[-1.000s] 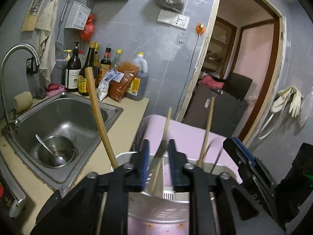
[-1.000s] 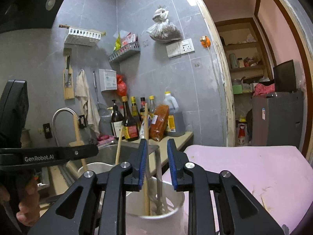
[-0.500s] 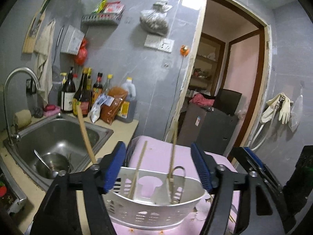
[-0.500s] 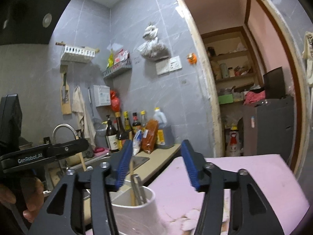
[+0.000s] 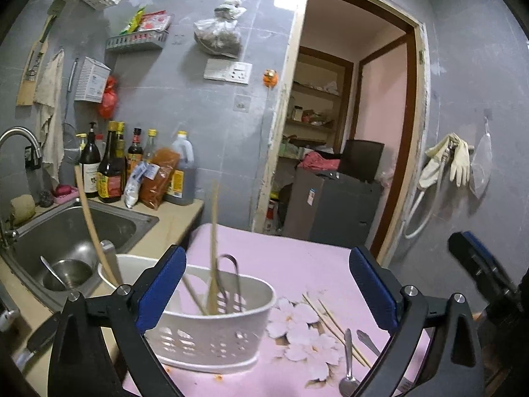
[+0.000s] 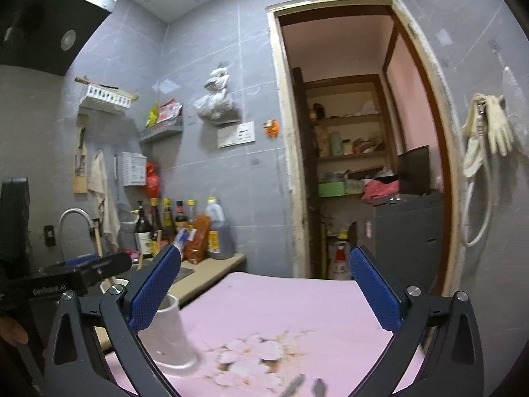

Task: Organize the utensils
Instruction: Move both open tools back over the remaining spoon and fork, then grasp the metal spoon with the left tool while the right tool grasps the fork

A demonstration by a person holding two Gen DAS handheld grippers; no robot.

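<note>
Overall, the work surface was a table [image 5: 297,258] under a pink cloth printed with pale flowers, set against a counter with a steel sink [image 5: 69,228] to the left. A row of sauce bottles [image 5: 112,165] stood behind the sink against the grey tiled wall.

The white slotted utensil holder [image 5: 211,334] sat on the left part of the cloth, near the counter edge. It held a wooden-handled utensil [image 5: 213,264] standing nearly upright, a metal wire-looped tool [image 5: 233,281] beside it, and a long wooden handle [image 5: 94,231] leaning left over the sink.

The left gripper [image 5: 267,294] was positioned in front of the holder. Its blue-padded jaws were opening and stood wide apart, the holder showing between them but untouched by the pads. The right gripper [image 6: 264,294] was likewise opening, with only bare cloth between its pads; the holder [image 6: 172,337] appeared just beside its left finger.

Loose items remained on the cloth to the right of the holder: a pair of wooden chopsticks [image 5: 334,324], a metal spoon [image 5: 348,367] across them, and a second metal handle [image 5: 368,342] just beside.
</note>
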